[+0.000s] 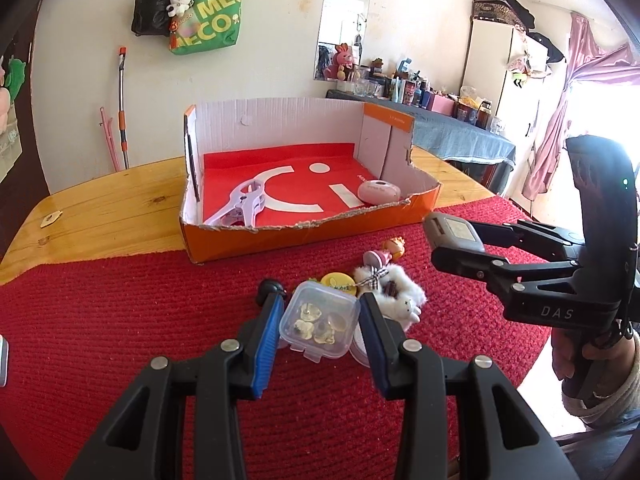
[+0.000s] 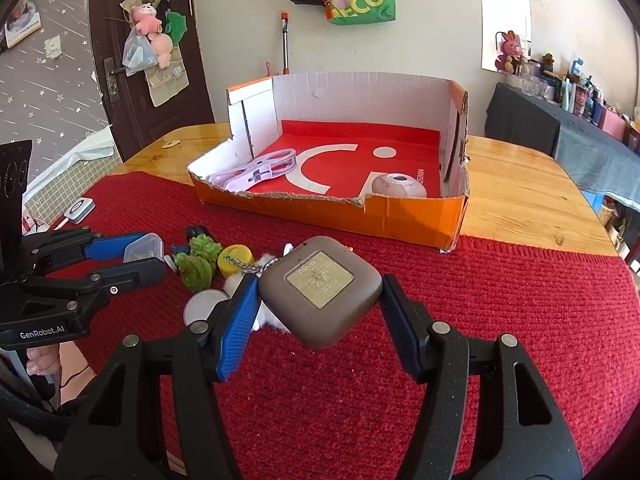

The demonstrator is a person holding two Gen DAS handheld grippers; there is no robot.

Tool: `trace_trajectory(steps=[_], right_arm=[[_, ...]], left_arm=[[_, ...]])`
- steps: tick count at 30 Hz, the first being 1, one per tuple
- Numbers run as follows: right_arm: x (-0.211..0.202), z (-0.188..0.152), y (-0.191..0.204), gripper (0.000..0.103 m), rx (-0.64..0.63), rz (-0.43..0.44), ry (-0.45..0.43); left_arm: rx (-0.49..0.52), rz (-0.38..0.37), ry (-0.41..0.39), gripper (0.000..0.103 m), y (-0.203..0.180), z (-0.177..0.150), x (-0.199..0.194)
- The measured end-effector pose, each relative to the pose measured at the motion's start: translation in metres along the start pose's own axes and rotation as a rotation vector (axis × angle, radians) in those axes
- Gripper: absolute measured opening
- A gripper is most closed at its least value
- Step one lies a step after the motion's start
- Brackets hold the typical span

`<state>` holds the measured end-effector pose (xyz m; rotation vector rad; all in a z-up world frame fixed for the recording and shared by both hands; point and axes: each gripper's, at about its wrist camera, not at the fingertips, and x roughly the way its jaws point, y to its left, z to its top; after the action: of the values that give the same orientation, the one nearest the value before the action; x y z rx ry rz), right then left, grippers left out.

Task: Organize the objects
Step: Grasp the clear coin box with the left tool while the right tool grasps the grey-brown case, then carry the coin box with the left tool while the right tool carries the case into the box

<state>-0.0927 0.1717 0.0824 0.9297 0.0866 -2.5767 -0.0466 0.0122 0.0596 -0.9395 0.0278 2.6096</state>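
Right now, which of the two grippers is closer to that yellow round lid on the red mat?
Left. The left gripper, clamped on a clear box, is just in front of the yellow lid. The right gripper, holding a brown case, is off to the side.

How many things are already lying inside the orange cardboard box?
2: a lilac plastic clip near its left wall, and a pink rounded case at the right front corner. The front wall may hide smaller items.

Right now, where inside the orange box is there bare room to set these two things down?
The orange box is bare across its red middle, between the lilac clip at its left wall and the pink round case near its front right corner, and along the back wall. The pile by the yellow cap is crowded.
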Motion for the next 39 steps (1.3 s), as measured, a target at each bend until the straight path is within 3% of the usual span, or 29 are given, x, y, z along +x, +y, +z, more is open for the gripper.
trace_trajectory(steps=[8, 16, 24, 30, 39], right_arm=[[0.006, 0.028, -0.005, 0.059, -0.005, 0.027, -0.009], [0.028, 0.060, -0.006, 0.059, -0.059, 0.061, 0.025], [0.074, 0.087, -0.011, 0.059, -0.172, 0.130, 0.160], [0.106, 0.098, -0.016, 0.059, -0.251, 0.181, 0.266], [0.135, 0.100, -0.017, 0.059, -0.340, 0.240, 0.392]], left_arm=[[-0.002, -0.019, -0.013, 0.041, 0.006, 0.033, 0.005], [0.020, -0.061, 0.025, 0.041, 0.018, 0.072, 0.030], [0.089, -0.150, 0.148, 0.041, 0.028, 0.103, 0.073], [0.159, -0.160, 0.256, 0.041, 0.032, 0.108, 0.105], [0.222, -0.192, 0.342, 0.041, 0.036, 0.110, 0.130]])
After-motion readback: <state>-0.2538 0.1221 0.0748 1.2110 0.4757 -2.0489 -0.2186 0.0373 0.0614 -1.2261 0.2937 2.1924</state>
